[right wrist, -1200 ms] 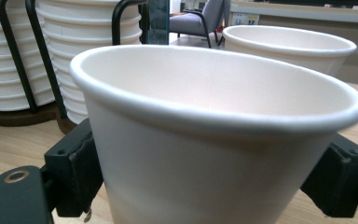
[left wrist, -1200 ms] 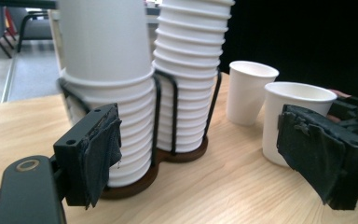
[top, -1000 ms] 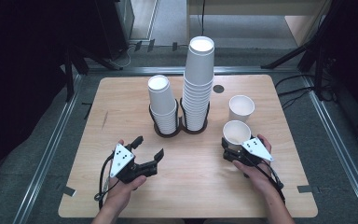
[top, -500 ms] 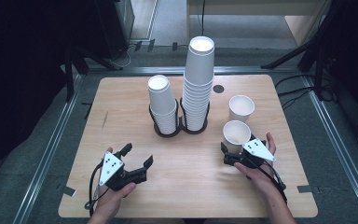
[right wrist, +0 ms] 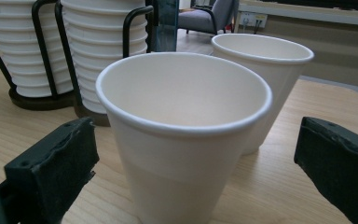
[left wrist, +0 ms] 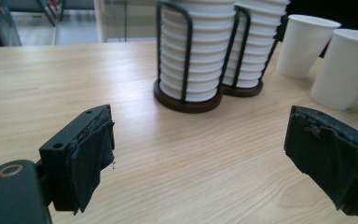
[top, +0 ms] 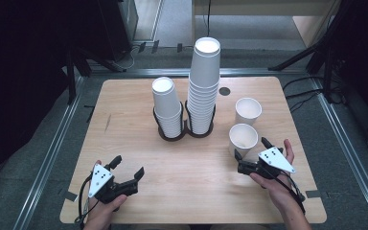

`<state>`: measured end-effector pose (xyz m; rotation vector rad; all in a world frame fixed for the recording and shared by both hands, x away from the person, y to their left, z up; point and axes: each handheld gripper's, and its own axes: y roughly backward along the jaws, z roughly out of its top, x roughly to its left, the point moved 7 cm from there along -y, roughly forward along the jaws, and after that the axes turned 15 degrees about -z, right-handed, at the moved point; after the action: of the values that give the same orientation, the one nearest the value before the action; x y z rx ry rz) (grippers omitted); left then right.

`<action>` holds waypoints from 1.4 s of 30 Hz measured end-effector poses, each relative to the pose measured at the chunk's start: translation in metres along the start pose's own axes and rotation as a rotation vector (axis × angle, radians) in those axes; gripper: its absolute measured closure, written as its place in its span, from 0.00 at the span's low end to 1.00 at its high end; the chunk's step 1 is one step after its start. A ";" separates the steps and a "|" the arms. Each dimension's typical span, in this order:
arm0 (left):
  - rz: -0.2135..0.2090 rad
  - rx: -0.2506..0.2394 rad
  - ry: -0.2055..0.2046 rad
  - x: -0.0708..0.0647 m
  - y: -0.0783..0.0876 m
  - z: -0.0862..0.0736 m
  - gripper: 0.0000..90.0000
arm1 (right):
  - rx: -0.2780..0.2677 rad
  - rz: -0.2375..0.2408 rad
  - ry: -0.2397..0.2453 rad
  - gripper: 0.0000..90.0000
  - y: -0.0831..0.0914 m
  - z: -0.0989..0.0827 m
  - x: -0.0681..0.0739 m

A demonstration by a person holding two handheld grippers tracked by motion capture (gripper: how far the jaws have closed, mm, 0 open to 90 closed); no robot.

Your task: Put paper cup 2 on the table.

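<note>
At the left of the high view, the left gripper (top: 127, 168) lies low over the near part of the wooden table (top: 124, 115). Its jaws have just been opening and stand apart, with nothing between them. In the middle stands a black double holder (top: 186, 132); its left ring keeps the short stack of cups (top: 166, 108), its right ring the tall stack (top: 204, 86). To the right stand two single paper cups, upright and just beside each other: the far cup (top: 247, 110) and the near cup (top: 243, 139). The right gripper (top: 250, 152) has its jaws released wide; the near cup stands between them, and the pads (right wrist: 51, 172) do not press it
</note>
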<state>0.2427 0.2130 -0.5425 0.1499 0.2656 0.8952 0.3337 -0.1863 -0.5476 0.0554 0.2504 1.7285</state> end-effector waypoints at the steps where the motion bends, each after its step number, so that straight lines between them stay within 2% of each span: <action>1: 0.008 0.004 0.005 0.002 0.002 -0.002 0.09 | -0.002 -0.001 -0.001 0.00 0.002 0.000 -0.002; 6: 0.027 0.018 0.025 0.008 0.009 -0.007 0.08 | -0.005 -0.018 -0.020 0.00 0.012 0.000 -0.013; 14: 0.075 0.003 0.066 0.024 0.023 -0.012 0.08 | -0.018 -0.061 -0.045 0.00 0.028 0.000 -0.034; 23: 0.118 0.018 0.086 0.038 0.041 -0.024 0.08 | -0.026 -0.106 -0.044 0.00 0.046 -0.005 -0.057; 26: 0.133 0.023 0.104 0.046 0.048 -0.027 0.08 | -0.022 -0.124 -0.044 0.00 0.053 -0.009 -0.067; 32: 0.161 0.001 0.128 0.057 0.058 -0.026 0.08 | -0.007 -0.162 -0.069 0.00 0.065 -0.020 -0.089; 38: 0.185 0.030 0.135 0.069 0.062 -0.034 0.08 | 0.017 -0.213 -0.104 0.00 0.075 -0.032 -0.113; 40: 0.198 0.031 0.142 0.074 0.066 -0.035 0.08 | 0.025 -0.225 -0.104 0.00 0.078 -0.035 -0.118; 42: 0.216 0.028 0.156 0.080 0.070 -0.037 0.08 | 0.029 -0.234 -0.082 0.00 0.080 -0.040 -0.121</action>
<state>0.2269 0.3199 -0.5741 0.1367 0.4132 1.1199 0.2702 -0.3225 -0.5580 0.1135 0.2128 1.4870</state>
